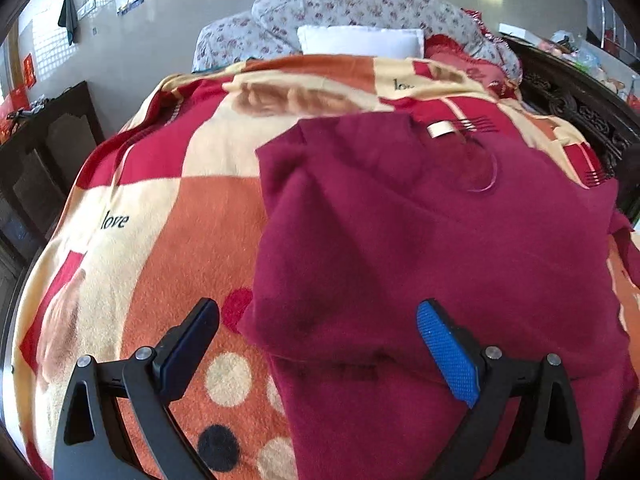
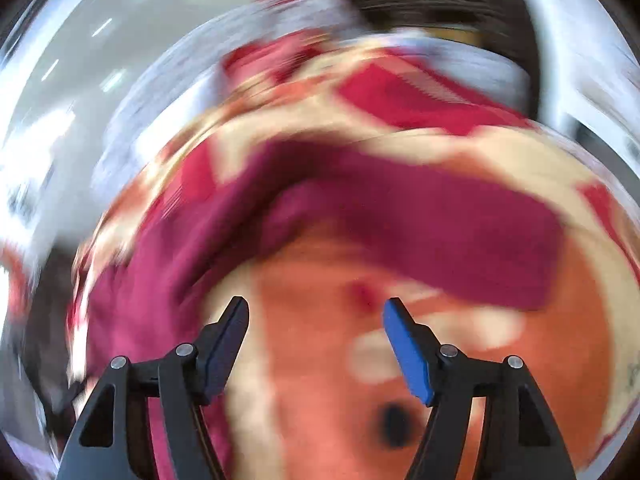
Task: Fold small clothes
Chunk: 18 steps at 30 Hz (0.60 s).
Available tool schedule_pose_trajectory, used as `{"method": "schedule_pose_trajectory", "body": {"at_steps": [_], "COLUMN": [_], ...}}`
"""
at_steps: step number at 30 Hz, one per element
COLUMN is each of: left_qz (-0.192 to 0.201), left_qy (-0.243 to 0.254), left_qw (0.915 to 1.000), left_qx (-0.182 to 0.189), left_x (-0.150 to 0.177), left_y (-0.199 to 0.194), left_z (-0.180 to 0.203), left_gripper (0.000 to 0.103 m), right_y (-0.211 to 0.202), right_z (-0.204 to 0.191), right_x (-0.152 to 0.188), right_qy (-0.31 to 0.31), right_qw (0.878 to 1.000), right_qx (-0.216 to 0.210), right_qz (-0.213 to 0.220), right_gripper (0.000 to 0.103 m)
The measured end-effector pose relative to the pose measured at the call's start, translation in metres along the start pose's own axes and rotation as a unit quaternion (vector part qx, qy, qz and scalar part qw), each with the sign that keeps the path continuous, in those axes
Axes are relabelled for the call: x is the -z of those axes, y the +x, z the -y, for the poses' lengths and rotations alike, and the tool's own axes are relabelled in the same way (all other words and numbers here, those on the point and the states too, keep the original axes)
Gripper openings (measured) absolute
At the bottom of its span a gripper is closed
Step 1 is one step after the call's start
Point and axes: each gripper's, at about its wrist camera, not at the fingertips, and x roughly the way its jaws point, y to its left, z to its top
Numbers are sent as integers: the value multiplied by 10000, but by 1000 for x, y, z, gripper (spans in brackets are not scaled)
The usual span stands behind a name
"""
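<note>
A dark red knit garment point(image 1: 432, 248) lies spread on a patterned blanket point(image 1: 168, 216), with a pale neck label point(image 1: 440, 129) at its far end and a fold along its left side. My left gripper point(image 1: 318, 316) is open and empty, with its fingers straddling the garment's near left edge. The right wrist view is badly motion-blurred. It shows the same dark red garment point(image 2: 400, 220), with a sleeve stretching to the right. My right gripper point(image 2: 316, 312) is open and empty above the orange blanket point(image 2: 312, 360), just short of the garment.
A white pillow point(image 1: 360, 40) and a floral quilt point(image 1: 360, 4) are piled at the bed's far end. A dark carved wooden bed frame point(image 1: 580, 108) runs along the right. A dark cabinet point(image 1: 44, 152) stands at the left by the wall.
</note>
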Motion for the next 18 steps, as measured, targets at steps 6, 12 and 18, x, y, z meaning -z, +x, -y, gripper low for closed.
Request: {"method": "schedule_pose_trajectory", "body": {"at_steps": [6, 12, 18], "left_qz": [-30, -58, -10], "left_qy": [66, 105, 118], "left_qw": [9999, 9999, 9999], "left_qx": [85, 112, 86], "left_x": [-1, -2, -3], "left_y": [1, 4, -1], "left_z": [12, 18, 17], "left_gripper": [99, 99, 99], "right_y": [-14, -2, 12], "right_z": [62, 91, 74], "right_x": [-26, -27, -42], "right_qy": [376, 475, -150], "right_qw": [9918, 9860, 9892], "right_qx": [1202, 1549, 1379], "right_qz": [233, 390, 471], "right_gripper": [74, 74, 7]}}
